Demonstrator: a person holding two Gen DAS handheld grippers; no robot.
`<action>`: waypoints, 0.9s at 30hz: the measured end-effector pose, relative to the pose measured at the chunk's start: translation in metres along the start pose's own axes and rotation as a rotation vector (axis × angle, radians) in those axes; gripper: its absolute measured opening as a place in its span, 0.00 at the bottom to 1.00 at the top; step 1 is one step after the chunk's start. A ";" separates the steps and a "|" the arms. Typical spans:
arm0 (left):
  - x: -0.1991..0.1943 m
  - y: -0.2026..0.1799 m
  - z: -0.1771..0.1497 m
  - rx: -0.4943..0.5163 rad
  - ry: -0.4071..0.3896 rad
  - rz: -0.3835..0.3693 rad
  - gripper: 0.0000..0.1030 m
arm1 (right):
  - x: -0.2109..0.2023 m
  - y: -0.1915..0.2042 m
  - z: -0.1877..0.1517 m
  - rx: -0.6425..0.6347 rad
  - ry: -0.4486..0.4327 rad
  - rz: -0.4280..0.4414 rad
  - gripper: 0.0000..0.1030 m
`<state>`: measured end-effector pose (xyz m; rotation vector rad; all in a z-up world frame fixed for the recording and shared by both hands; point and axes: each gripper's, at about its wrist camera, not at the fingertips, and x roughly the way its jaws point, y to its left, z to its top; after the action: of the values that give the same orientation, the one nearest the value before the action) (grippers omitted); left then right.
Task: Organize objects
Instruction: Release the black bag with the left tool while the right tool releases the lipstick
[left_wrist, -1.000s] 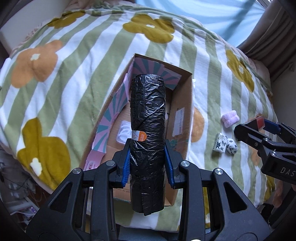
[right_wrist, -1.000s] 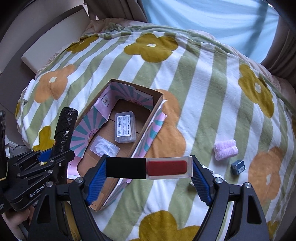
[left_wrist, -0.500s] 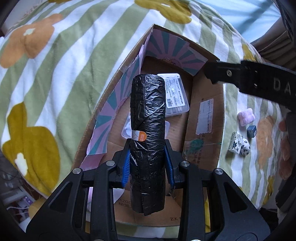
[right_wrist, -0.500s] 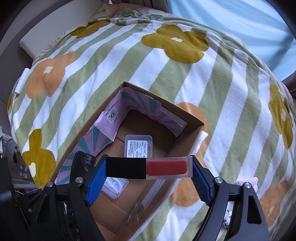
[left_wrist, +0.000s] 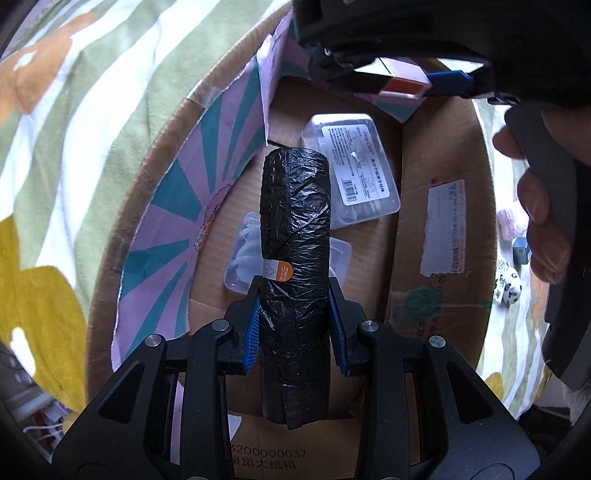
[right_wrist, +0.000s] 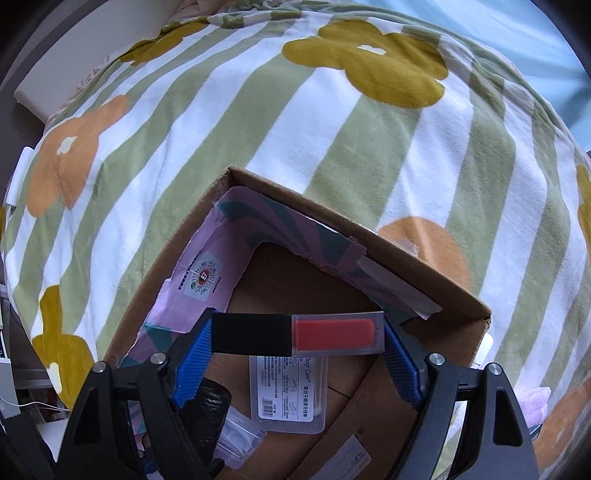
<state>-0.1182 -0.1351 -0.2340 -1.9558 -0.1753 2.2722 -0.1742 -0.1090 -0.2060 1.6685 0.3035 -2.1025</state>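
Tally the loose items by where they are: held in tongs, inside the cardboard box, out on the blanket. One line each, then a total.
Held in tongs: 2, black bag roll, lip gloss
Inside box: 2, labelled case, clear case
On blanket: 4, pink piece, blue cube, two black-and-white pieces
Total: 8

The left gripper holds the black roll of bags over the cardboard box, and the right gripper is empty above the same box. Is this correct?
Not quite. The right gripper is not empty: the right wrist view shows it shut on a lip gloss tube. The rest is correct: the left gripper holds the black roll over the cardboard box.
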 end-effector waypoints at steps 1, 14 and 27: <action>0.001 -0.001 0.000 0.005 0.003 0.002 0.28 | 0.001 0.000 0.001 0.002 0.002 0.003 0.78; -0.003 -0.026 -0.006 0.079 -0.021 0.053 0.66 | 0.008 0.000 0.006 0.000 0.022 0.040 1.00; -0.018 -0.056 0.001 0.104 -0.045 0.016 1.00 | -0.011 -0.002 0.002 -0.036 -0.025 0.040 1.00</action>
<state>-0.1145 -0.0831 -0.2065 -1.8628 -0.0446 2.2875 -0.1750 -0.1064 -0.1952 1.6132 0.2958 -2.0752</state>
